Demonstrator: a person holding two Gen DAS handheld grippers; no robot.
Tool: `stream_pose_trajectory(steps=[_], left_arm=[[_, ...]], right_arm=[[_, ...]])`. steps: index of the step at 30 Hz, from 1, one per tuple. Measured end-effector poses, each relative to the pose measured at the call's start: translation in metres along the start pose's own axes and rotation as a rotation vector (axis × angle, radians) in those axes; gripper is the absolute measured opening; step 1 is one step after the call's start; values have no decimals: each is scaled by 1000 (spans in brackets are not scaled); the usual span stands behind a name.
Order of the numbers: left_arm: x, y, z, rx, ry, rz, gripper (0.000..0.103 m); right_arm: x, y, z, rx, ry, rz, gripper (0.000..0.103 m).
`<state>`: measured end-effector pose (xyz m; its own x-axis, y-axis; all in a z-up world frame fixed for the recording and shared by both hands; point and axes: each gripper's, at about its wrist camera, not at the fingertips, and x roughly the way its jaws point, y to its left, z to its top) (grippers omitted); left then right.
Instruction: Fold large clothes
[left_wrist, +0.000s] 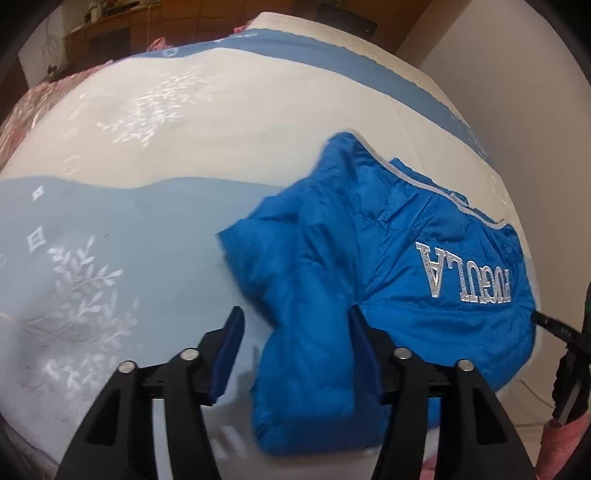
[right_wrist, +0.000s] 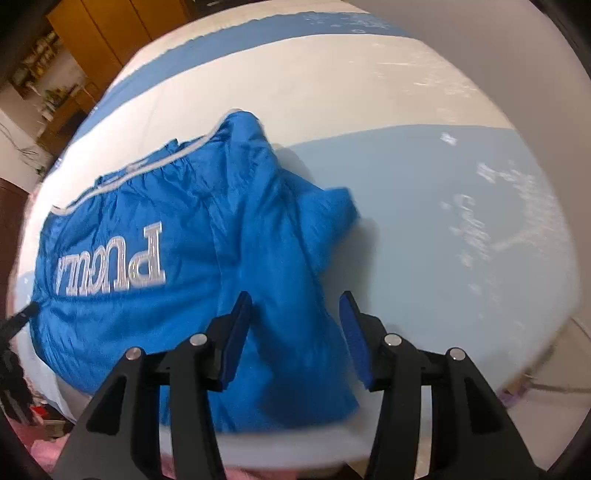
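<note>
Black tool (left_wrist: 295, 354) arms, blue pads (silver screws)

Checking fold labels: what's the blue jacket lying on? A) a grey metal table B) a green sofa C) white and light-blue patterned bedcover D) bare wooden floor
C: in both wrist views the blue jacket lies spread on a white and light-blue bedcover with a pale leaf pattern.

Blue jacket (left_wrist: 369, 258) of slightly glossy, crinkled cloth; bedsheet (left_wrist: 147, 122) matt, smooth

Blue jacket (left_wrist: 369, 280) on patterned bedspread (left_wrist: 147, 147)
</note>
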<state>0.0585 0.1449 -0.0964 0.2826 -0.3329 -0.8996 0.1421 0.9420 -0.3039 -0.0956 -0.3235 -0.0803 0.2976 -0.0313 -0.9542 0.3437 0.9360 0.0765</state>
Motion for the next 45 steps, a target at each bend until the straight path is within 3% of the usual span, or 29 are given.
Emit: stream_pose_trajectory(steps=[5,12,28,31,35,39,45], left_arm=[[-10,2,-5,7,26,19,61],[14,-18,-5,37,72,44,69],[48,-23,-12,-45,84,-11,82],[53,-16,-12,-84,69,-44,77],[47,-15,-16,-118,45,-64,57],[23,-36,-19,-77,-2,-6,35],[-22,-72,-13,-8,-54,27,33]], right_arm=[[-17,20,-10,-35,10,-13,34],[7,24,-11,-68,83,-14,25],[58,26,-11,-108,173,25,24],[61,28,-12,-118,176,33,24],[65,28,-14,-126,179,39,24],[61,24,-11,-97,196,51,23],[21,20,5,-113,135,62,28]])
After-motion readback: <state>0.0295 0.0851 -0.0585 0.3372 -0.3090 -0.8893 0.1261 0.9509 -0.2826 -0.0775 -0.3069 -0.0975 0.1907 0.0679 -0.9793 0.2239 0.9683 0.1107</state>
